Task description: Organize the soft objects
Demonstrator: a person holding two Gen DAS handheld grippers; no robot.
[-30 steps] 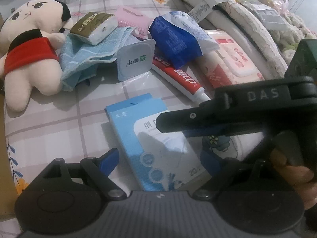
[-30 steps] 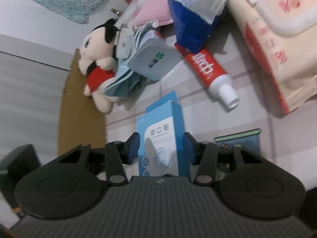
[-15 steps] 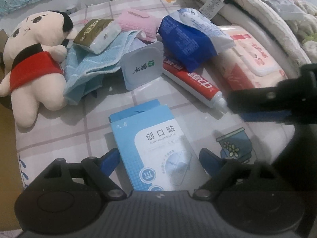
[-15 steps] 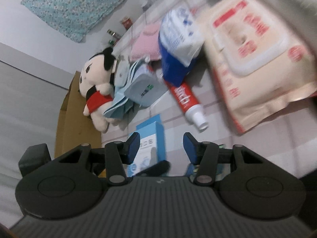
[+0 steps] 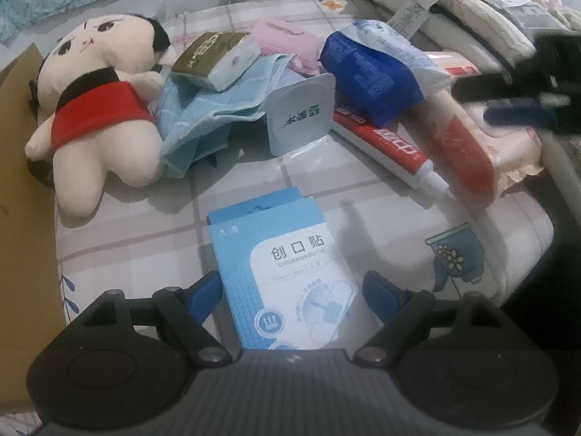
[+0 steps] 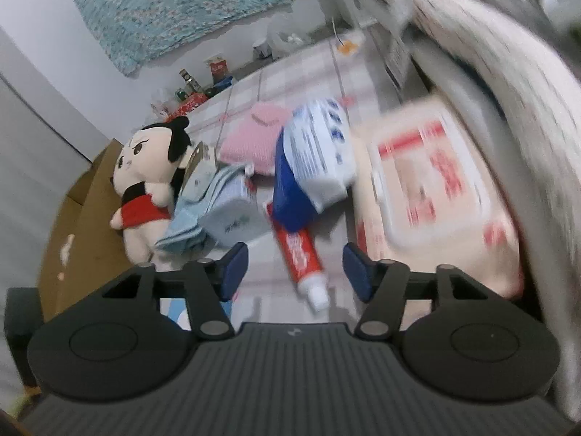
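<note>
Sorting barely begun
Your left tool (image 5: pixel 290 290) gapes over the box (image 5: pixel 279 269); right tool (image 6: pixel 295 267) has just been opening, empty; pile (image 5: pixel 254 91) unsorted mid-bed.

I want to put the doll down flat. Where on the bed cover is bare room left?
Bare bed cover lies between the plush doll and the blue plaster box. A second patch lies right of the box, below the toothpaste tube, around the printed flowerpot. Behind, towel, blue bag and wipes pack crowd together.
</note>
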